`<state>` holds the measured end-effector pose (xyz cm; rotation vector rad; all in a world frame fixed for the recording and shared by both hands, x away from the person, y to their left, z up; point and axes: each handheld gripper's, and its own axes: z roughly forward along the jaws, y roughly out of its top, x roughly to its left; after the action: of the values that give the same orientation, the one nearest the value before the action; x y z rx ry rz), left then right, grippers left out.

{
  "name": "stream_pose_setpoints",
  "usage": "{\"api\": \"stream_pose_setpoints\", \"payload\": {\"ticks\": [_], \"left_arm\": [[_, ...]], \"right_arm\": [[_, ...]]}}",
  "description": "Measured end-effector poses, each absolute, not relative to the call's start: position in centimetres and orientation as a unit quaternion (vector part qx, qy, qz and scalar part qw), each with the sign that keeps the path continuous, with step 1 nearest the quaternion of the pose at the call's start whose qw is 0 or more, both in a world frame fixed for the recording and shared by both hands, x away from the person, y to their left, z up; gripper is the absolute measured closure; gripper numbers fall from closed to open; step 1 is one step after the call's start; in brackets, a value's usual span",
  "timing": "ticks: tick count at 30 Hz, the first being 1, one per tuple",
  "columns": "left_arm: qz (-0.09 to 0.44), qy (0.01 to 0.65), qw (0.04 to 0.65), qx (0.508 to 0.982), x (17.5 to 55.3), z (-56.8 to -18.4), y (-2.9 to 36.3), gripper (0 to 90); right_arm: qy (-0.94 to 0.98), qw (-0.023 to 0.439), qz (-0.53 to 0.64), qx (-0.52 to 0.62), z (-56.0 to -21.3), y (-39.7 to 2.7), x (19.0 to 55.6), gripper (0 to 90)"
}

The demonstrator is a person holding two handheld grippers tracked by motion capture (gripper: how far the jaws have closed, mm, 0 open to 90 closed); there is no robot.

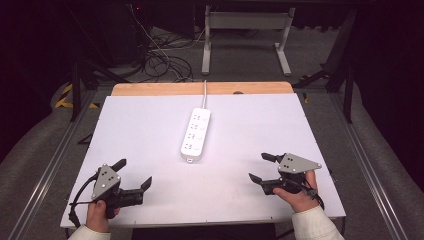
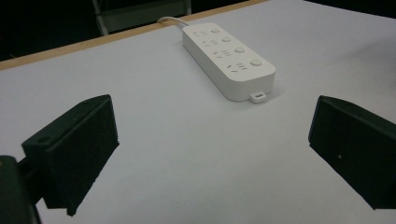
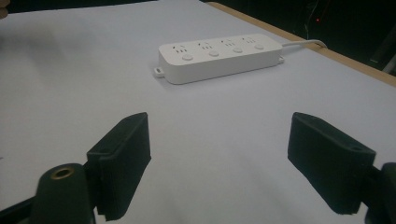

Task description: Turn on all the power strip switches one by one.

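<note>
While the power strip (image 1: 195,133) lies flat mid-table, well apart from both tools | left gripper (image 1: 134,175) wide, empty; right gripper (image 1: 261,167) wide, empty | approach level from each side; square jaws to its long edges; avoid the cord (image 1: 204,93).

Black left gripper (image 1: 134,173) and right gripper (image 1: 261,167) — grey three-cornered plates, black cables — above white sleeves (image 1: 314,223).

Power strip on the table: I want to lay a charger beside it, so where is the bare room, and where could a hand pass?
The white table is bare left and right of the power strip, out to both side edges. A clear band also lies between the strip's near end and the open left gripper and right gripper. Only the near corners, where the hands sit, are crowded.
</note>
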<state>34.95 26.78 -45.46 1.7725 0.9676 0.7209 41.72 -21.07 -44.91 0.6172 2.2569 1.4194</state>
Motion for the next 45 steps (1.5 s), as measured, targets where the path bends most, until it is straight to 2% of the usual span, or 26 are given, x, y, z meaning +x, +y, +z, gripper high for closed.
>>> {"api": "stream_pose_setpoints", "payload": {"ticks": [13, 22, 45], "left_arm": [[0.311, 0.397, 0.468, 0.725, 34.8, -45.5, 26.6, 1.8], [0.310, 0.398, 0.468, 0.726, 34.7, -45.5, 26.5, 1.8], [0.308, 0.397, 0.468, 0.727, 34.7, -45.5, 26.6, 1.8]], "right_arm": [[0.811, 0.210, 0.501, 0.218, -44.8, -21.0, 41.7, 22.1], [0.814, 0.204, 0.499, 0.217, -44.0, -20.5, 42.0, 27.2], [0.830, 0.175, 0.499, 0.179, -40.9, -15.0, 44.5, 33.4]]}}
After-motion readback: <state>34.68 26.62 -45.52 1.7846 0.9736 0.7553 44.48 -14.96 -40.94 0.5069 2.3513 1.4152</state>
